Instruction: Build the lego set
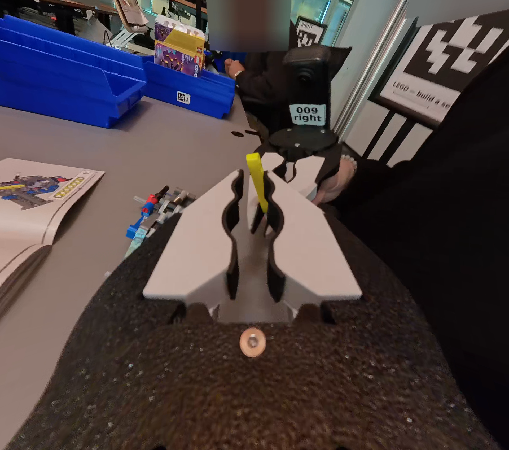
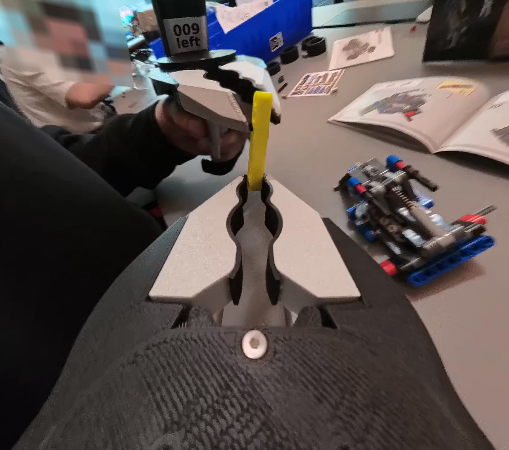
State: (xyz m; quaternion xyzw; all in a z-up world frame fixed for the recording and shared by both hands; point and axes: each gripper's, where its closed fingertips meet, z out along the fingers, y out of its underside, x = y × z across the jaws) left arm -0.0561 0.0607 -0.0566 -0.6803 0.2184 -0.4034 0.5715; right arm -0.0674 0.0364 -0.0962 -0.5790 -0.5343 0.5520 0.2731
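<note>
A flat yellow beam [image 2: 259,139] stands upright above the grey table [image 2: 316,161]. My right gripper [image 2: 254,183] is shut on its lower end, with both pads pressed on it. My left gripper [image 2: 263,120] reaches in from above and straddles the beam's upper end. In the left wrist view the beam [image 1: 254,166] stands between the tips of my left gripper [image 1: 254,177]. It leans on the right-hand pad [image 1: 271,188], with a clear gap to the other pad, so my left gripper is open. My right gripper's tips [image 1: 260,222] show below, through that gap.
A partly built blue, grey and black toy car [image 2: 413,219] lies on the table to the right; it also shows in the left wrist view [image 1: 157,208]. An open instruction booklet [image 2: 427,117], black tyres [image 2: 303,48], a sticker sheet [image 2: 316,82] and blue bins [image 1: 68,78] lie beyond. Left tips to right tips: about 4 cm.
</note>
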